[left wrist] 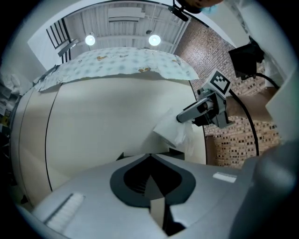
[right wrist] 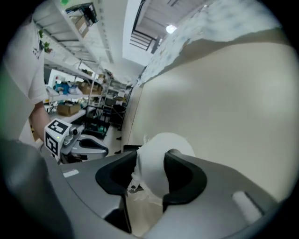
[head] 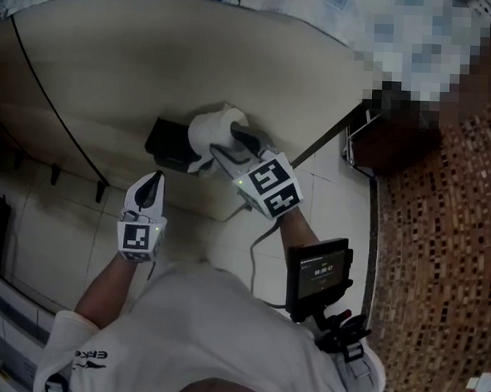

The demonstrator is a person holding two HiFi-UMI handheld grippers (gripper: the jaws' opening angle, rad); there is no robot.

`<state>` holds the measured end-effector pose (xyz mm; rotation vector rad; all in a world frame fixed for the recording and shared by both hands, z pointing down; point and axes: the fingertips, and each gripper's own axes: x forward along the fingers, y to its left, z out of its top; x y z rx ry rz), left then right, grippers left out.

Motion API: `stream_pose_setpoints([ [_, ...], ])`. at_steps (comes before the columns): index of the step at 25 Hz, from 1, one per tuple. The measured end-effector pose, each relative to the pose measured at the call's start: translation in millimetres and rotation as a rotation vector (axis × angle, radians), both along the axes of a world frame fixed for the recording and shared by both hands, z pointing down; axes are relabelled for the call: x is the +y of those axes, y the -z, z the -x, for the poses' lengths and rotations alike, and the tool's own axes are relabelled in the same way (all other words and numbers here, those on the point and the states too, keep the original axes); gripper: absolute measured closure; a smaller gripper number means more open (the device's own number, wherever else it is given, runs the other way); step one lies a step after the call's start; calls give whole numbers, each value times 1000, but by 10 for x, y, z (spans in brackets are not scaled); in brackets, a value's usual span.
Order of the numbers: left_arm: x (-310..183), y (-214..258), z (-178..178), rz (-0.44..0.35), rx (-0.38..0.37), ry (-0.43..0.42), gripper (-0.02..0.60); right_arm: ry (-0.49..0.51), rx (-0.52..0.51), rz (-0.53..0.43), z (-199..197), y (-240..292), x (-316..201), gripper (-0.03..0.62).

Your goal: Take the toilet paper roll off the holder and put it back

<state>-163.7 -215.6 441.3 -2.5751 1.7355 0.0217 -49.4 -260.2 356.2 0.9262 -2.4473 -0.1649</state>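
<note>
Toilet paper roll [head: 209, 130] was pinched between the jaws of our right gripper [head: 233, 145], just beside the black holder [head: 167, 144] on the beige panel [head: 154, 59]. We could not tell if it touched the holder. We judged the taking off as done or nearly done, and the putting back was left. Our left gripper [head: 154, 181] hung apart, jaws pressed together and empty. On our sleeve [head: 86, 353] we read something like "ERKE". The digits on the small screen [head: 317, 270] were too small to read.
</note>
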Motion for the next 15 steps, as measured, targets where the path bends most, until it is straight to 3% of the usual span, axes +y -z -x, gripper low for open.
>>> stream_pose_setpoints([
  [15, -31, 60, -255, 5, 0, -45, 580, -316, -780, 231, -1163, -215, 384, 399],
])
